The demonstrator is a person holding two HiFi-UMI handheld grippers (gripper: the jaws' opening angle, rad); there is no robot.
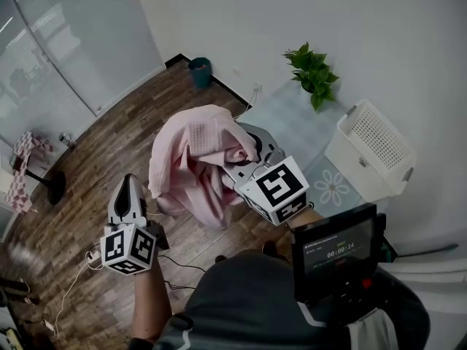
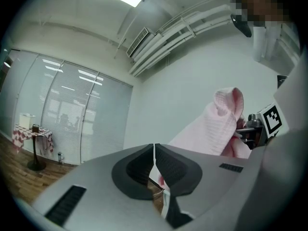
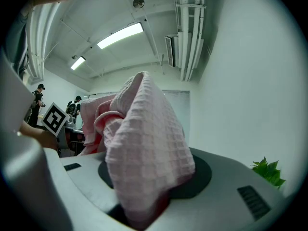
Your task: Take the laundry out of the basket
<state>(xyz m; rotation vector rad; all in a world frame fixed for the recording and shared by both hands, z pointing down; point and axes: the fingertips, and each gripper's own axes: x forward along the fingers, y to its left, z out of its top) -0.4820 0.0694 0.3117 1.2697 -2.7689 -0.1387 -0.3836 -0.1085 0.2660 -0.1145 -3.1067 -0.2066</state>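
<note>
Nearest, left tongs (image 2: pixel 154 160): jaws pressed together with nothing between them, held low at my left side and free to help.
Right tongs (image 1: pixel 252 154): clamped on the pink towel (image 1: pixel 191 162); a thick fold is bunched between the jaws and spills over the top.
Towel: out of the basket and up in the air in front of me. Its loose end hangs below the right tongs, just beside the left ones and well apart from the basket.
Step, as I judge it: carry this piece clear and set it down.
Grip: only one bunched fold is pinched, so I'd hold the squeeze firm and not swing. Soft waffle cloth can creep out.
Second hold: I'd open the left tongs and catch the hanging end, so the weight is shared and nothing drags.
Floor (image 1: pixel 124 115): wood boards with loose cables (image 1: pixel 73 283) low at my left; I'd keep the cloth off them.
Basket (image 1: pixel 368 148): white and perforated, on the flowered mat (image 1: pixel 332 188) to my right by the wall. From here I can't tell whether more laundry lies inside.
Plant (image 1: pixel 314 71): far corner, out of the way.
</note>
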